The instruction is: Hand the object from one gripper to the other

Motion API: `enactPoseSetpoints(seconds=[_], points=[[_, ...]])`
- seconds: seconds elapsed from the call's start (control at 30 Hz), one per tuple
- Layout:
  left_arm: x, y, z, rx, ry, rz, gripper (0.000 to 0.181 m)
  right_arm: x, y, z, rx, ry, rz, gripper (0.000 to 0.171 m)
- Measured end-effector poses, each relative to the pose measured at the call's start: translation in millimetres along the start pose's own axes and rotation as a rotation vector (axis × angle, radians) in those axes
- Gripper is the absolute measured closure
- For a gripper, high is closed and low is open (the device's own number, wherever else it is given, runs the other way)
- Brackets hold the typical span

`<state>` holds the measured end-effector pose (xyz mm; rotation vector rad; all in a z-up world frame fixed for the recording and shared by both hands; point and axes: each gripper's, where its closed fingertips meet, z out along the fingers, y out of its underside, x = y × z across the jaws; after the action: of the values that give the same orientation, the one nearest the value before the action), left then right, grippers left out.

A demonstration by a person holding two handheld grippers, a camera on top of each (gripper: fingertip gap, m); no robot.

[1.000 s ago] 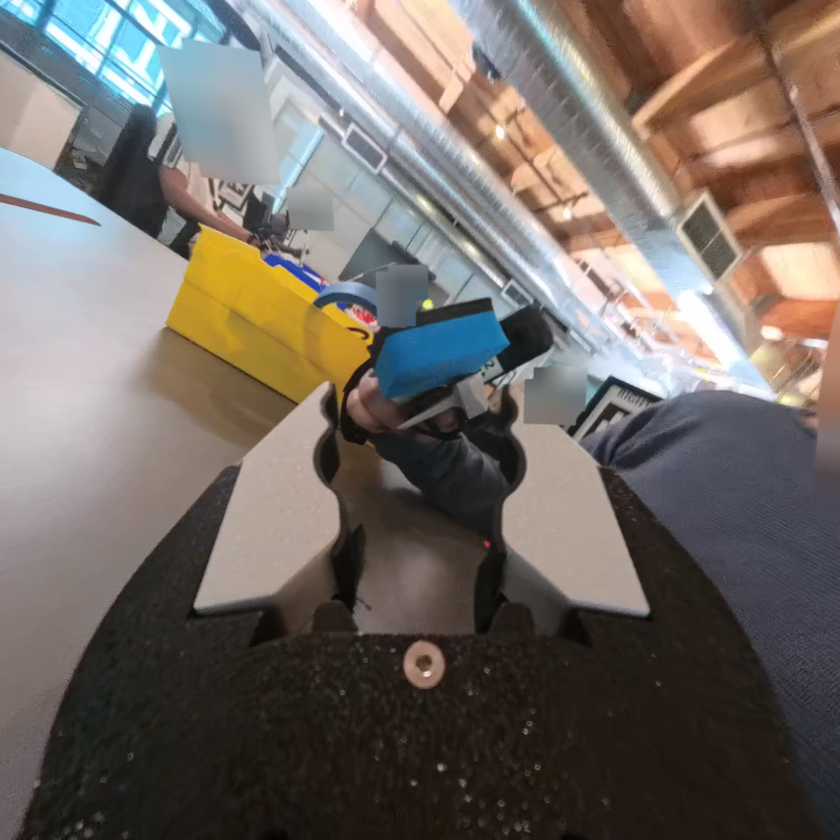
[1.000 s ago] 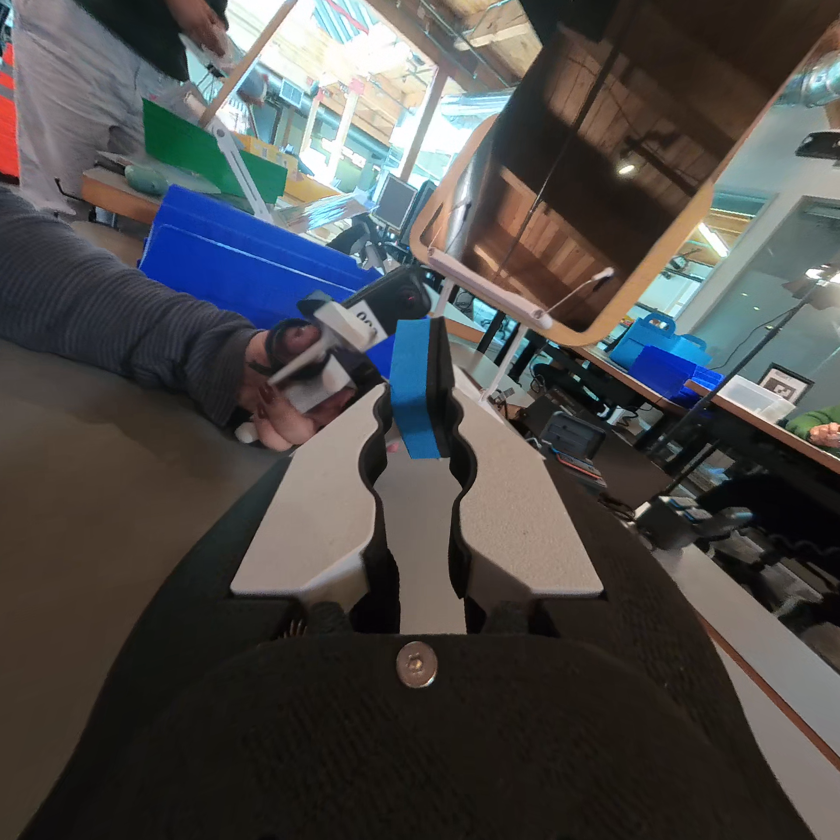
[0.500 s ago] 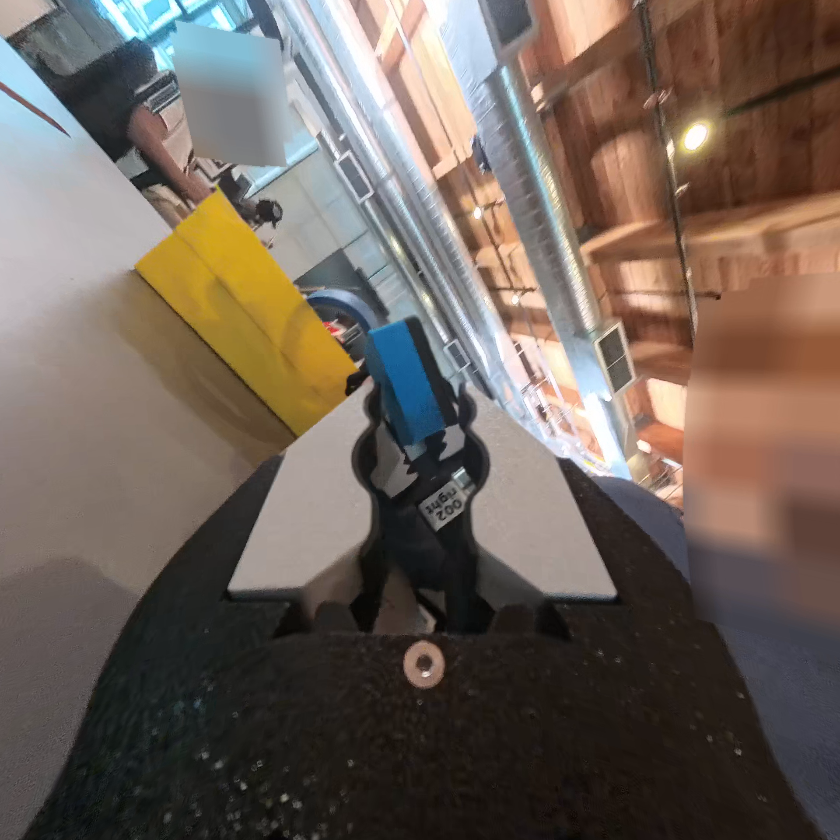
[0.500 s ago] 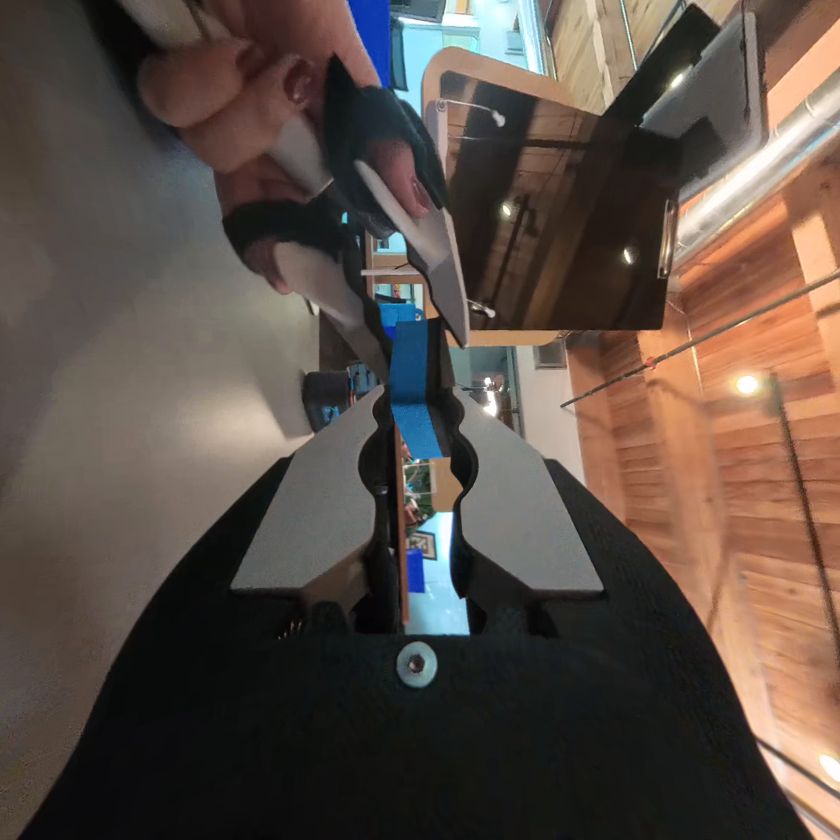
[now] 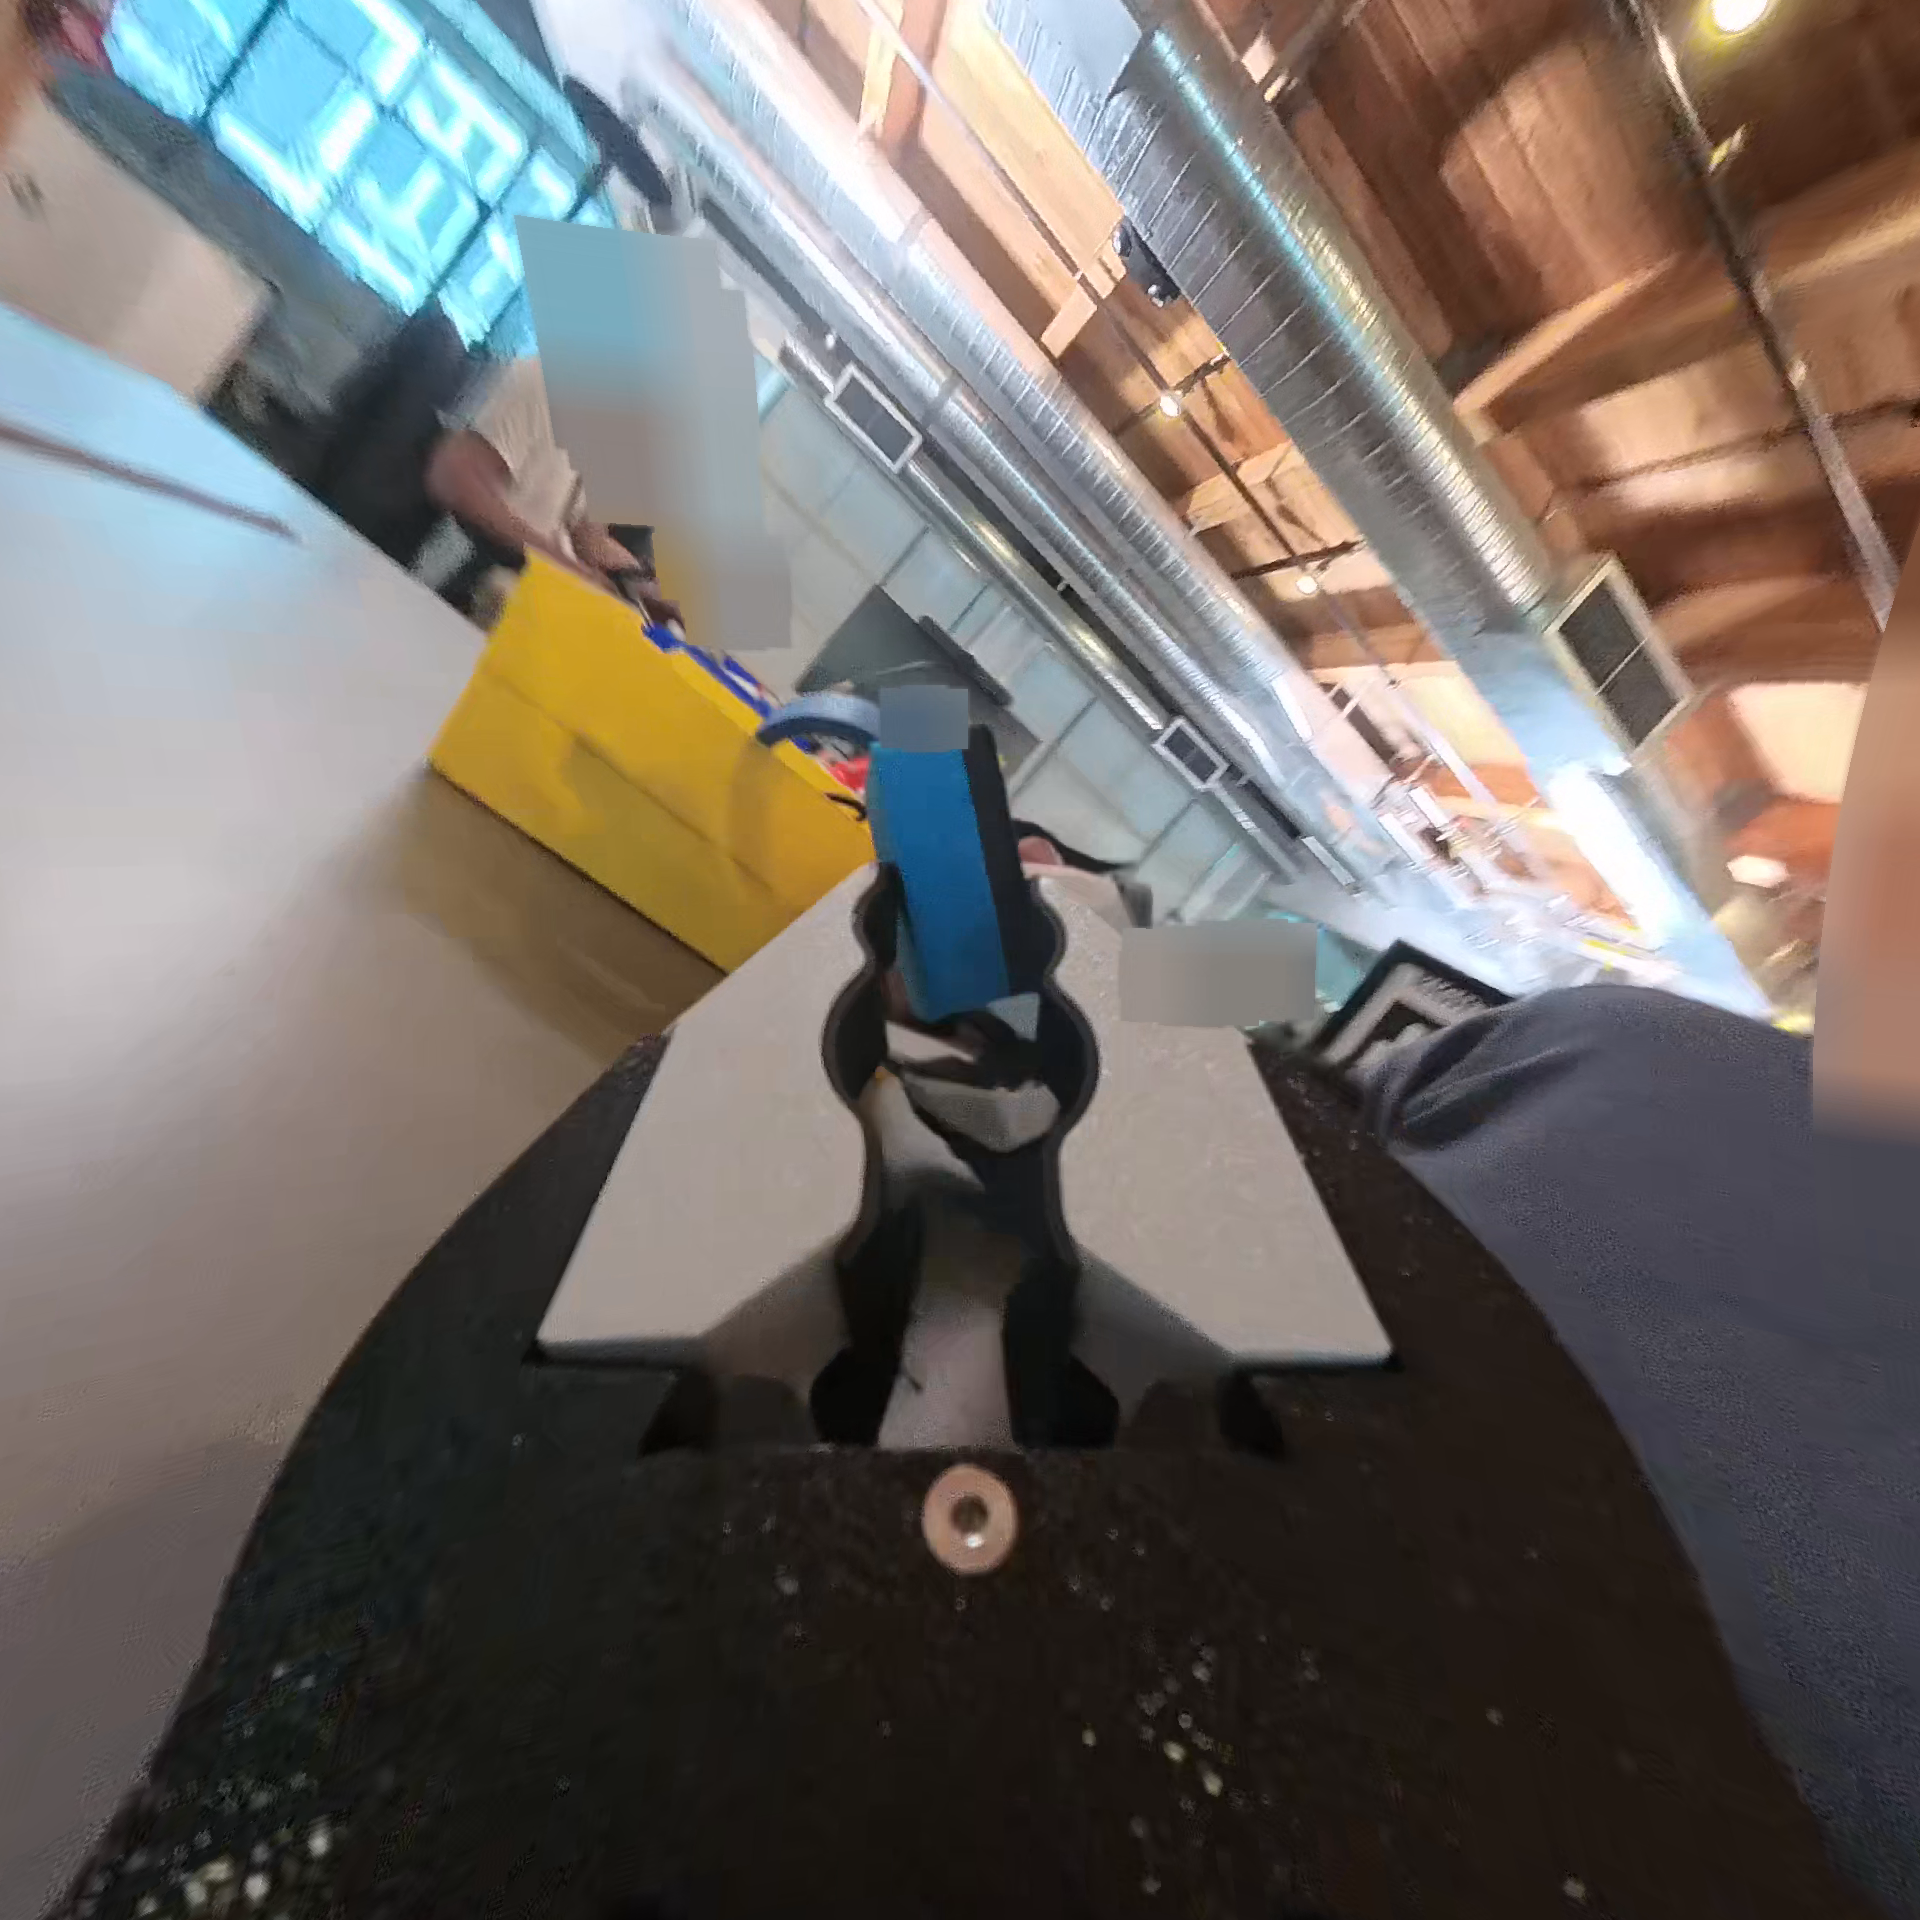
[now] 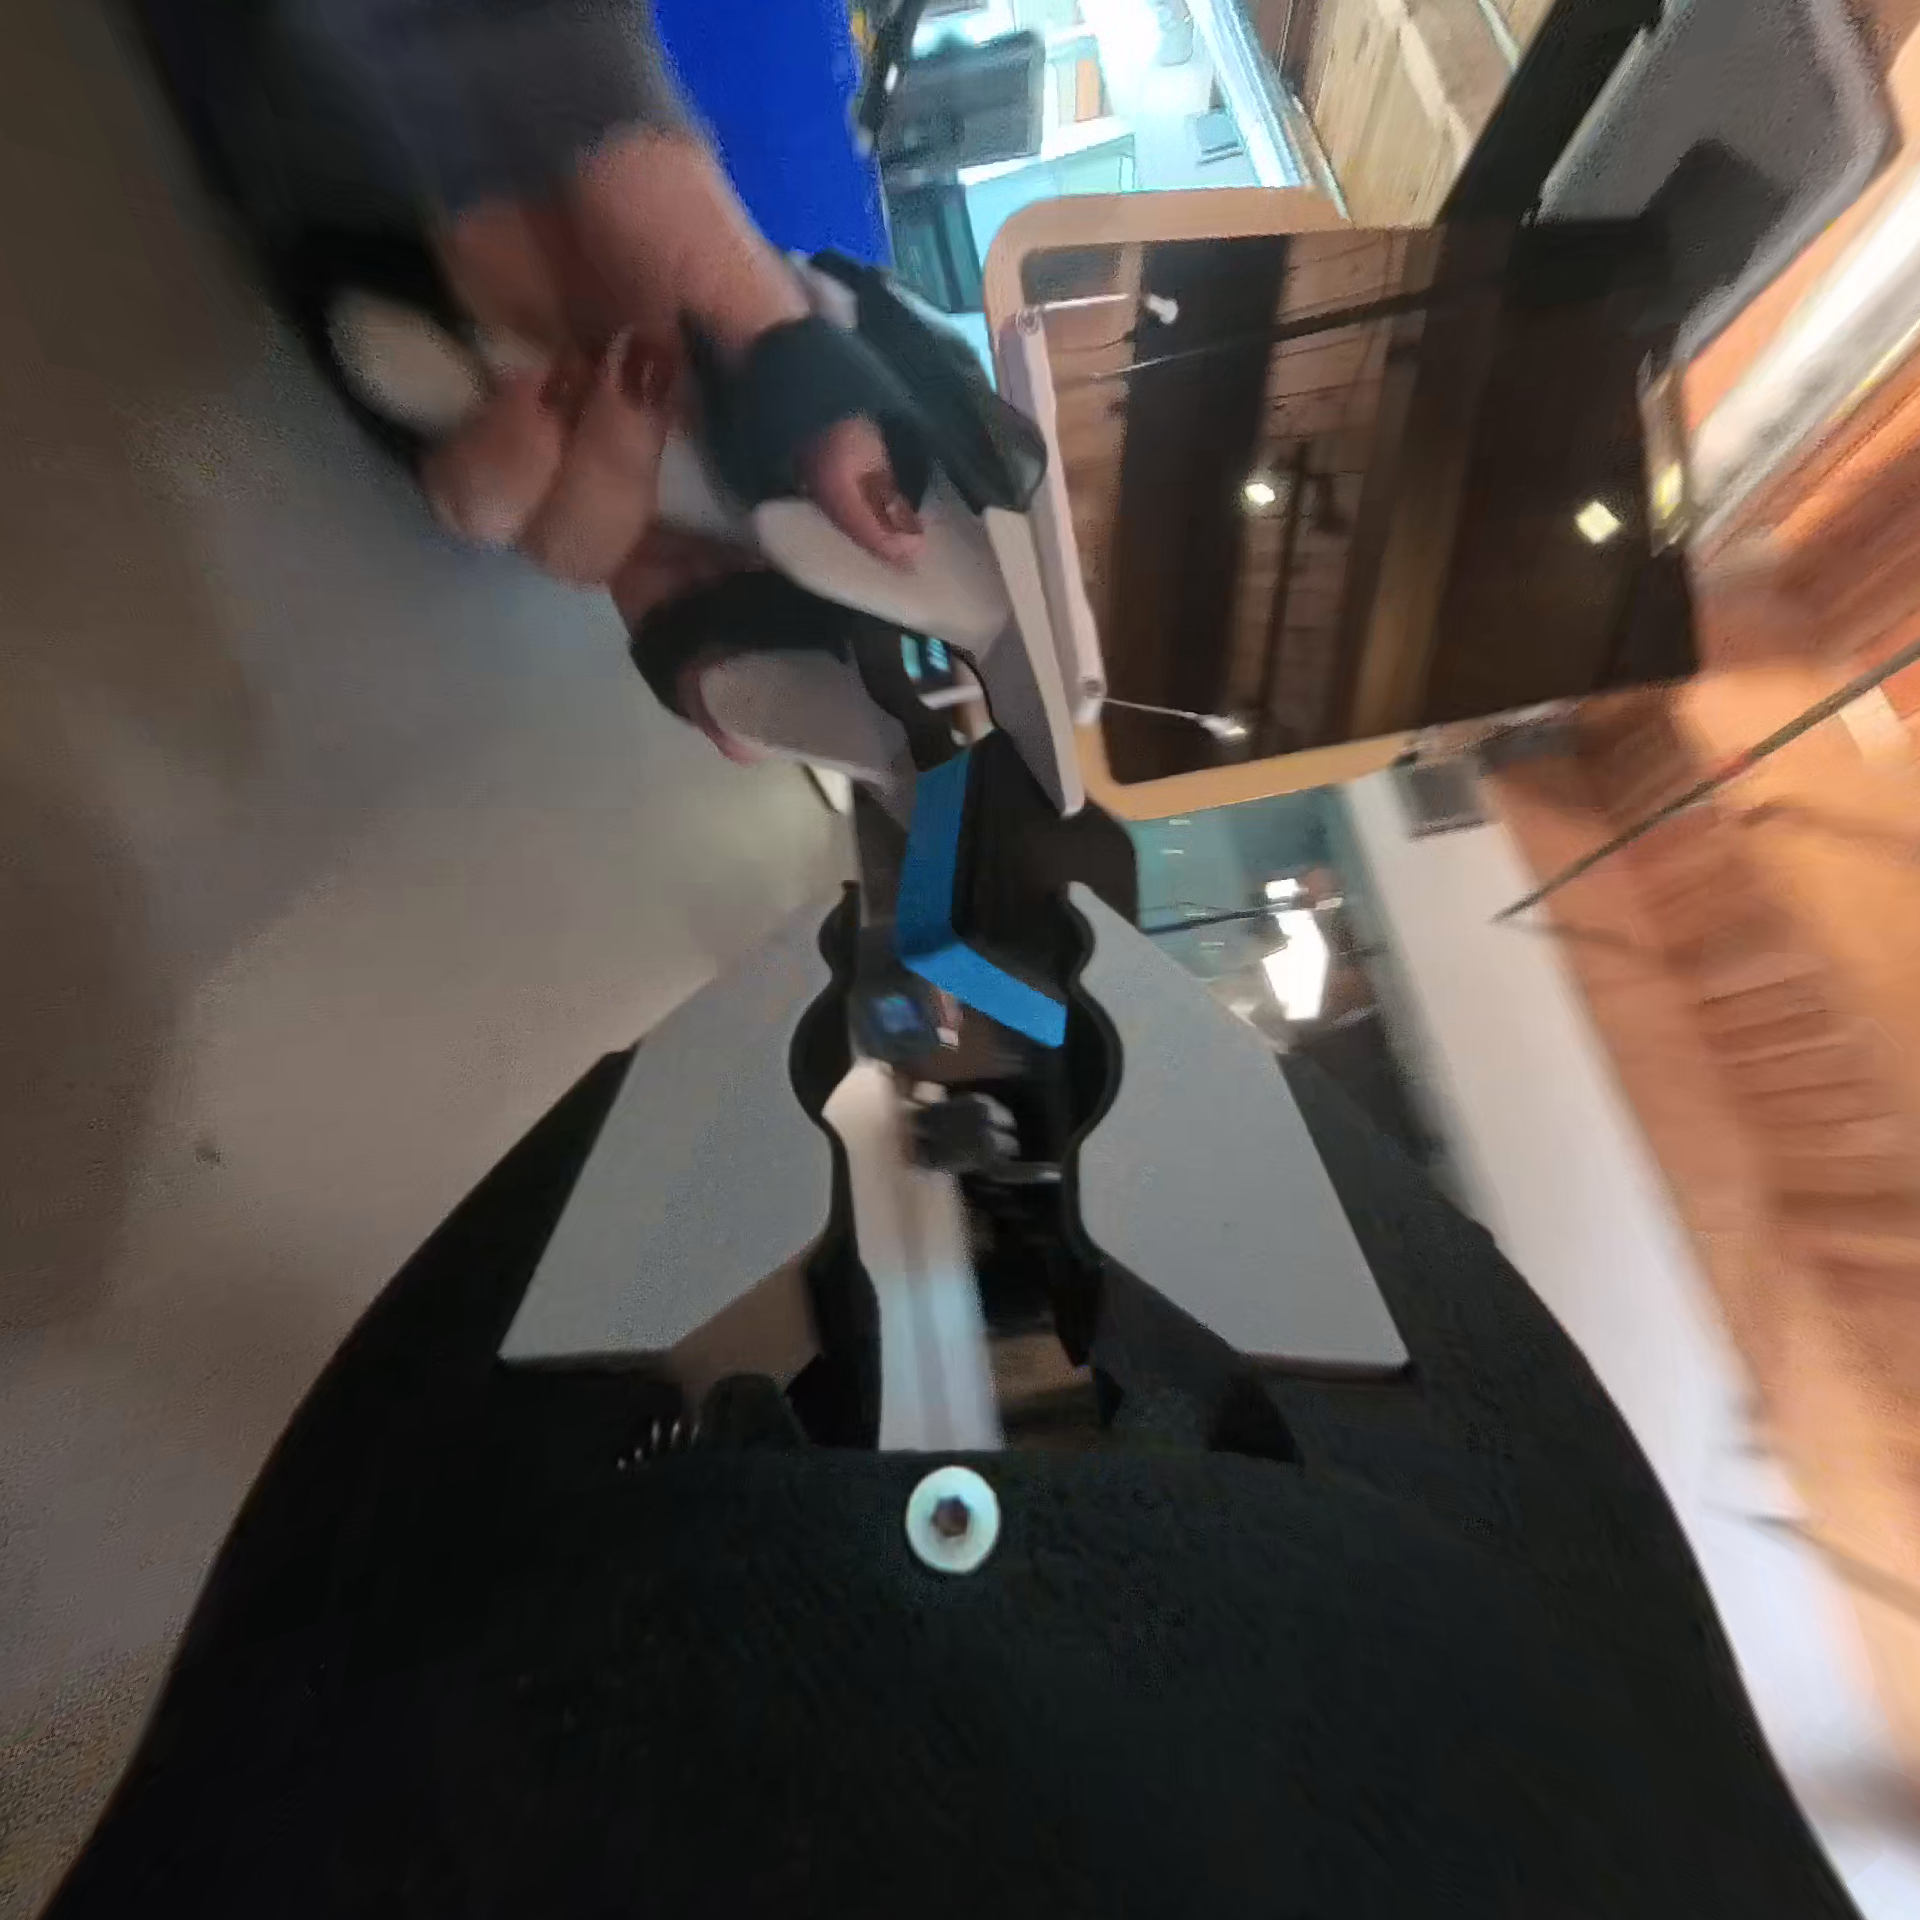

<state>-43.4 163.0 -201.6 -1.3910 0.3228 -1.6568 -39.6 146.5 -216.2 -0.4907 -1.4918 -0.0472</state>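
Note:
The object is a blue foam block with a black back (image 5: 940, 894). In the left wrist view it stands upright between the tips of my left gripper (image 5: 951, 914), whose fingers are closed against its sides. In the right wrist view the same block (image 6: 935, 883) sits tilted between the tips of my right gripper (image 6: 966, 914), whose jaws stand wider than the block. Beyond it a hand (image 6: 644, 416) holds the left gripper, whose pale fingers (image 6: 1029, 623) clamp the block's far end. The right view is blurred by motion.
A grey table (image 5: 208, 935) lies to the left, with a yellow bin (image 5: 623, 769) at its back and a blue tape roll (image 5: 821, 717) behind that. A dark sleeve (image 5: 1610, 1195) fills the right. A person stands far behind (image 5: 416, 468). A wood-framed panel (image 6: 1351, 468) hangs above.
My left gripper has closed on the block. My right gripper's jaws have widened around it. Both views have tilted, and the block now leans in the right view.

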Motion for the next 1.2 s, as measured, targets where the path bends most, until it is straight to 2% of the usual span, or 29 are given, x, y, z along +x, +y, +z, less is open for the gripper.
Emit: enactPoseSetpoints(seconds=[0.13,0.2,0.27,0.33,0.47,0.57,0.63,0.7,0.77,0.83,0.9,1.03,1.1,1.13,1.2], points=[[12.4,-5.9,-2.9,0.027,-0.016,0.329,0.161,14.8,-20.1,-5.6,0.194,-0.2,0.767,0.126],[17.3,-8.1,-5.5,0.036,0.007,0.382,0.161,28.6,-28.3,-9.8,0.307,-0.286,1.09,0.126],[19.1,-12.1,-9.7,0.061,0.036,0.36,0.16,38.3,-26.5,-12.1,0.368,-0.303,1.251,0.124],[23.7,-17.2,-13.5,0.093,0.075,0.335,0.16,45.0,-17.4,-11.4,0.381,-0.299,1.382,0.115],[27.9,-2.4,-8.3,0.005,0.122,0.331,0.161,36.7,-11.9,-7.9,0.36,-0.42,1.581,0.113],[29.2,11.8,-2.2,-0.071,0.134,0.339,0.159,23.6,-17.5,-5.5,0.335,-0.509,1.61,0.126],[28.2,10.5,-2.3,-0.061,0.136,0.289,0.16,20.2,-16.7,-4.3,0.319,-0.487,1.557,0.147],[21.6,4.8,-3.2,-0.032,0.108,0.223,0.16,20.9,-12.4,-3.3,0.29,-0.427,1.466,0.15],[13.2,-0.4,-3.6,-0.008,0.07,0.157,0.136,22.7,-8.6,-3.2,0.262,-0.335,1.298,0.151],[8.0,-2.1,-3.9,-0.008,0.065,0.072,0.119,29.0,-4.1,-2.9,0.234,-0.19,1.073,0.151],[5.5,-0.6,-3.3,-0.022,0.079,-0.012,0.112,33.0,2.7,-2.6,0.161,-0.044,0.791,0.151],[6.0,7.0,-0.2,-0.065,0.114,-0.132,0.111,28.1,12.7,0.0,-0.042,0.146,0.115,0.151],[6.0,10.3,1.3,-0.079,0.126,-0.186,0.112,21.3,14.1,3.1,-0.125,0.189,-0.194,0.151],[6.0,10.9,1.7,-0.082,0.132,-0.207,0.114,16.0,13.1,5.2,-0.142,0.185,-0.289,0.151],[6.8,10.3,1.3,-0.078,0.145,-0.225,0.119,9.3,8.8,7.8,-0.132,0.169,-0.342,0.151]])
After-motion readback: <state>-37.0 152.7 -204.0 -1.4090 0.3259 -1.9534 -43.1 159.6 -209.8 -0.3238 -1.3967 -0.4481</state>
